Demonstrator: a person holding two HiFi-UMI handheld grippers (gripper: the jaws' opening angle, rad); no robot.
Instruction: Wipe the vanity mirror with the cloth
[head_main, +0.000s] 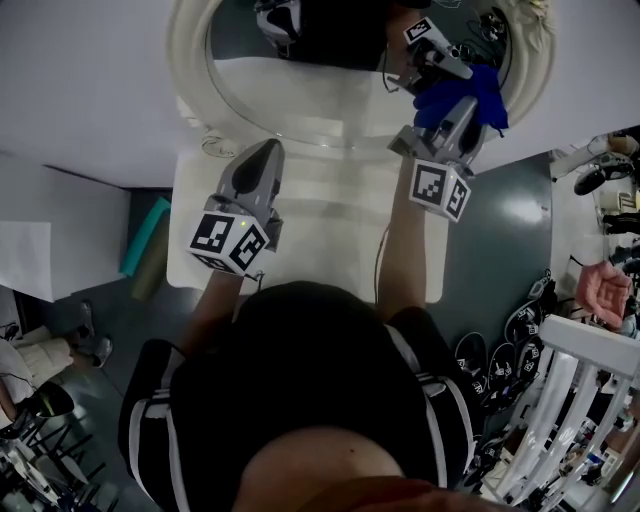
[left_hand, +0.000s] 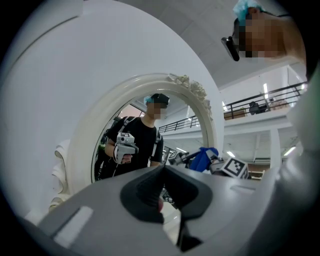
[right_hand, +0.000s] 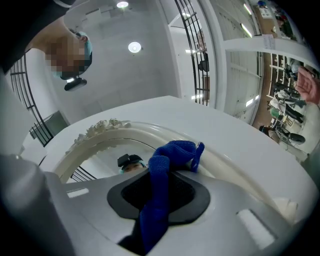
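Note:
The oval vanity mirror with its ornate white frame stands at the back of a white table, and I see its frame in the left gripper view and the right gripper view. My right gripper is shut on a blue cloth and holds it against the right part of the glass. The cloth hangs bunched between the jaws of the right gripper. My left gripper hovers near the mirror's lower left rim, shut with nothing in it. The cloth also shows at the mirror's right side.
The white table reaches forward from the mirror to my body. A teal roll lies on the floor at the left. Racks with gear and another person's hand are at the right.

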